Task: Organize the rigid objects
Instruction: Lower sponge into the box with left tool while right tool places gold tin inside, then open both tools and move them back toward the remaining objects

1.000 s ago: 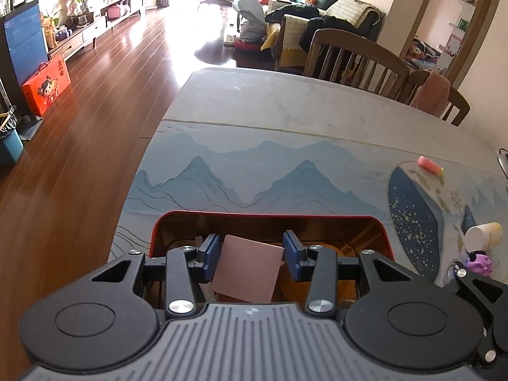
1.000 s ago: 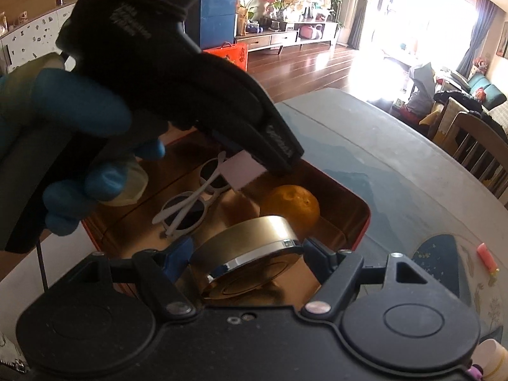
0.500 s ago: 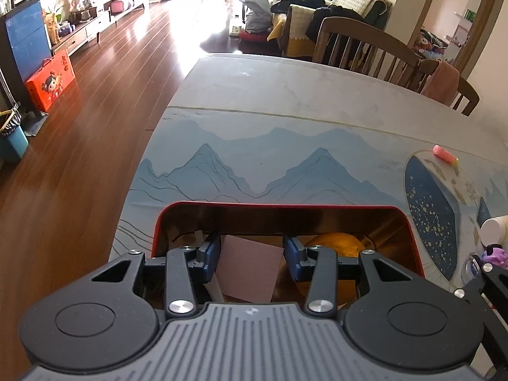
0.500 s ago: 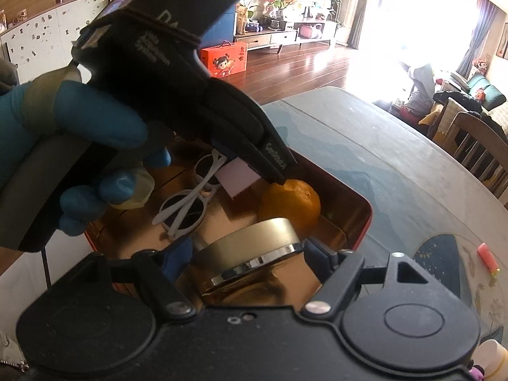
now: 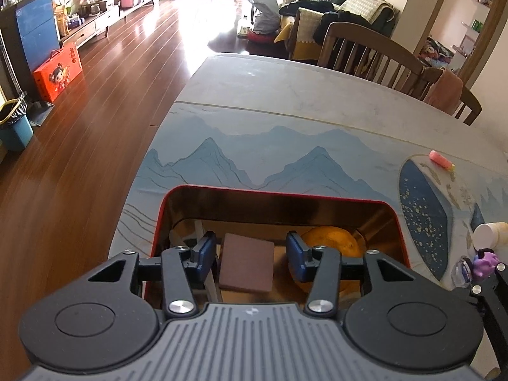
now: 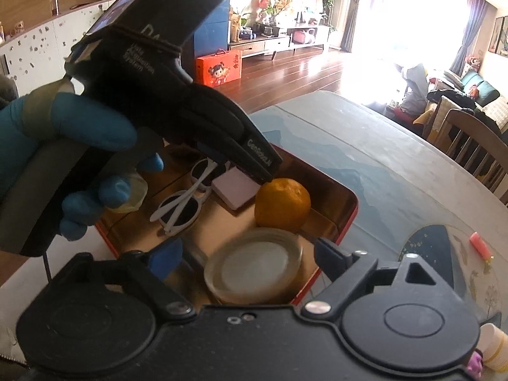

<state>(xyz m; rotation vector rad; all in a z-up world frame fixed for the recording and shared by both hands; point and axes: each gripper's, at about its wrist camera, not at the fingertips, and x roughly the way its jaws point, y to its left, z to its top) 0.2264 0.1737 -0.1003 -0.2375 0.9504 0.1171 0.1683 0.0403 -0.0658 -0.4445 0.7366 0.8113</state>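
A red tin box (image 5: 285,193) with a gold inside sits on the table under both grippers. My left gripper (image 5: 250,250) hangs over it with its jaws opening. A pink square block (image 5: 246,265) lies between the blue pads with a gap on each side. An orange (image 5: 330,241) rests to its right. In the right wrist view my right gripper (image 6: 247,257) also has its jaws opening. A round tin (image 6: 254,266) lies flat in the box (image 6: 349,219) between its fingers, untouched. White sunglasses (image 6: 184,203), the pink block (image 6: 235,187) and the orange (image 6: 282,203) lie beyond.
A blue-gloved hand (image 6: 89,127) holds the left gripper's body over the box. On the table to the right lie a pink cylinder (image 5: 441,160), a white bottle (image 5: 489,230) and a purple toy (image 5: 484,260). Wooden chairs (image 5: 371,50) stand behind the table; its edge drops off at left.
Both pairs of jaws have widened. The pink block has left the left pads and lies lower in the box. The round tin has dropped from the right pads and lies flat.
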